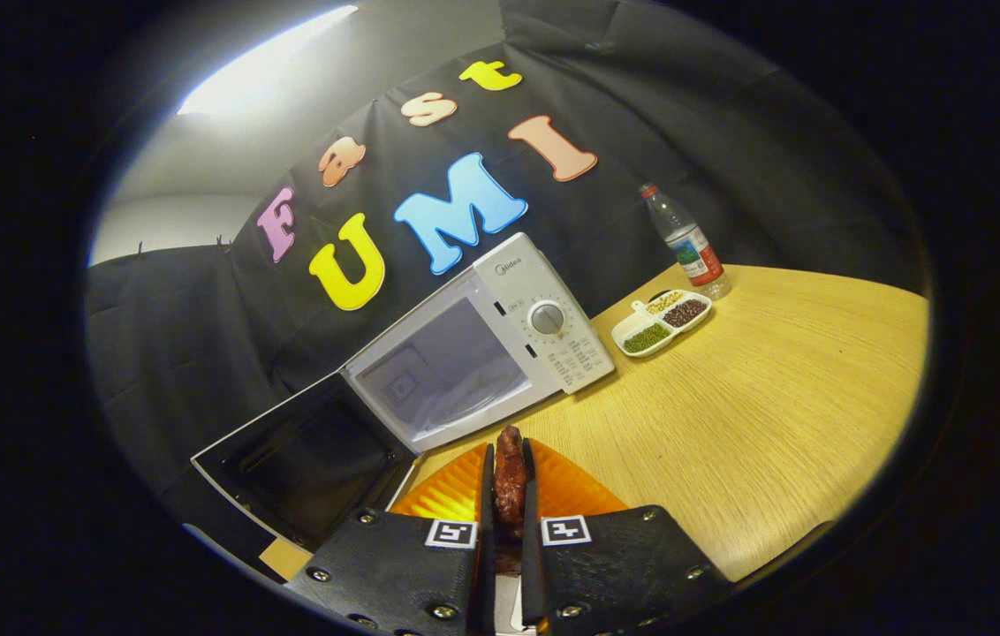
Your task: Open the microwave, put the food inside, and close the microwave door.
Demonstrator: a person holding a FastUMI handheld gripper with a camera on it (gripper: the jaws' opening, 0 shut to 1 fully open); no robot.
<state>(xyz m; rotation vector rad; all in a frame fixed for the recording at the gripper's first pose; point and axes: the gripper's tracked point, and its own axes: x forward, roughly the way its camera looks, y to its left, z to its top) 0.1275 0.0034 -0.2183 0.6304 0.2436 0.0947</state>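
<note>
A white microwave [500, 340] stands on the wooden table against the booth wall. Its door [306, 455] is swung fully open to the left, baring the pale cavity [443, 371]. My gripper [508, 459] is shut on a dark red-brown piece of food [511, 481], which stands pinched between both fingers. Under the food and the fingers lies an orange ribbed plate [571, 490]. The microwave's opening is just beyond the fingertips, slightly to the left.
A white divided dish [661, 322] with green, dark and pale beans sits right of the microwave. A plastic water bottle [685, 240] with a red cap stands behind it. The wooden table [774, 406] stretches to the right.
</note>
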